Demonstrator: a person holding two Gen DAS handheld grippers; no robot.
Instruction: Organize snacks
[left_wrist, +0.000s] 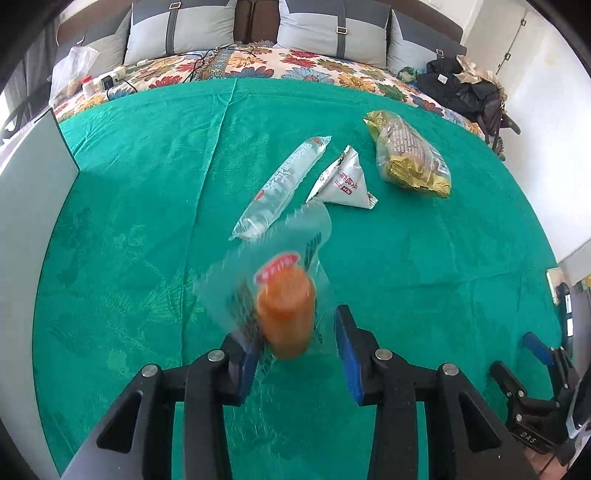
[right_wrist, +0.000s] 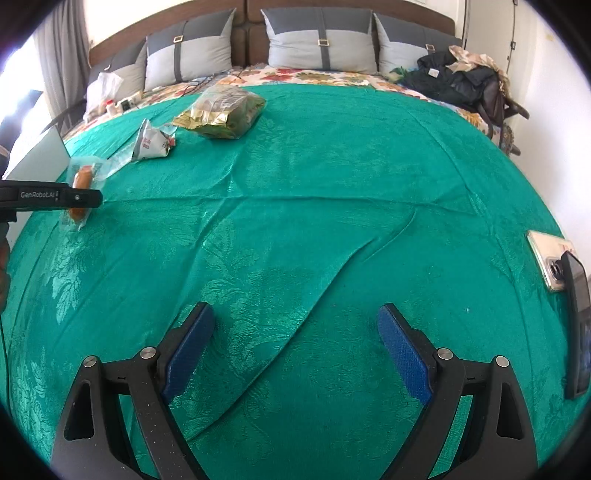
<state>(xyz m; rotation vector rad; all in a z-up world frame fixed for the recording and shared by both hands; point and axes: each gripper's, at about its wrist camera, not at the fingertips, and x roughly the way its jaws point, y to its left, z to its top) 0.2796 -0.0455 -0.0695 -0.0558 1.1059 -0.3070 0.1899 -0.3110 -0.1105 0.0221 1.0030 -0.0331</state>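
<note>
My left gripper (left_wrist: 297, 350) stands open around a blurred clear packet with an orange sausage (left_wrist: 286, 312); the packet hangs between the fingers, touching the left pad, and I cannot tell if it is gripped. The same packet (right_wrist: 82, 184) shows at the far left of the right wrist view. Beyond it on the green cloth lie a long clear-white packet (left_wrist: 282, 184), a white triangular packet (left_wrist: 345, 181) and a gold bag of snacks (left_wrist: 410, 155). My right gripper (right_wrist: 295, 347) is open and empty over bare cloth.
A green cloth (right_wrist: 332, 184) covers the bed. A grey board (left_wrist: 33, 177) stands at the left edge. A phone (right_wrist: 550, 260) and a dark device (right_wrist: 578, 325) lie at the right. Pillows (right_wrist: 321, 44) and dark clothes (right_wrist: 454, 77) are at the back.
</note>
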